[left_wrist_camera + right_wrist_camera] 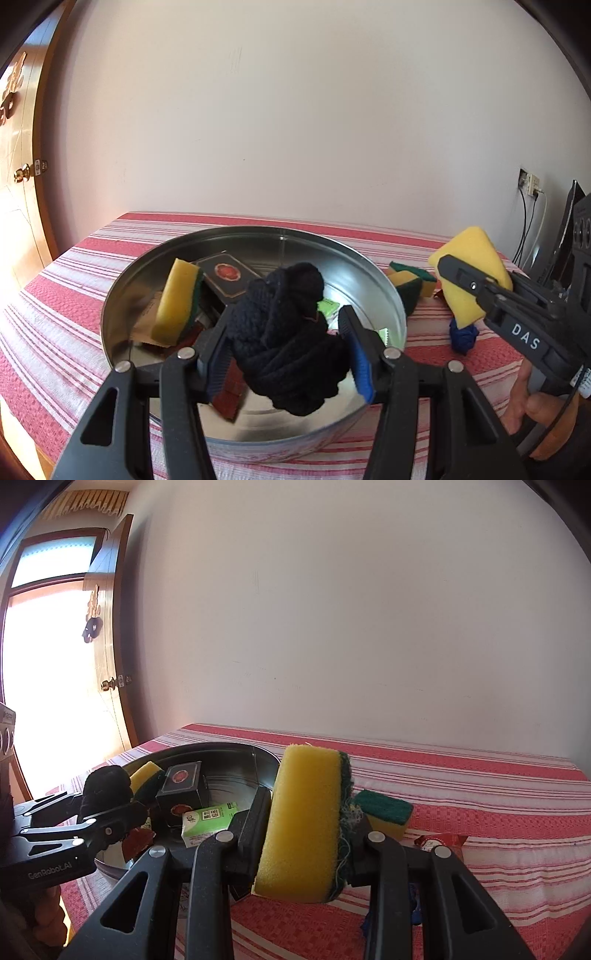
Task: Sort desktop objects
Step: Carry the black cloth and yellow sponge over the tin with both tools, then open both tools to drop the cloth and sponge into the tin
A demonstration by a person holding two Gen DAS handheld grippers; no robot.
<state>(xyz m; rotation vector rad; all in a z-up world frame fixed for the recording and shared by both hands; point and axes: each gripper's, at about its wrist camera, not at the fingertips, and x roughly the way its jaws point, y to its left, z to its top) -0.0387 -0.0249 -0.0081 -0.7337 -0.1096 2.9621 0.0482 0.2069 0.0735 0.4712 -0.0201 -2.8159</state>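
Note:
My left gripper (286,319) is shut on a black knitted bundle (291,354), which hangs over the round metal tin (258,230). Inside the tin lie a yellow-and-green sponge (177,299), a dark box with a red emblem (229,275) and a green carton (208,821). My right gripper (310,805) is shut on another yellow sponge with a green scouring side (303,823), held upright above the cloth just right of the tin. In the left wrist view that right gripper (465,280) and its sponge (476,251) are at the right edge.
The table wears a red-and-white striped cloth (480,786). To the right of the tin lie loose sponges (410,282), a blue cloth ball (463,336) and a red packet (441,842). A bare wall stands behind, with a door (107,664) to the left.

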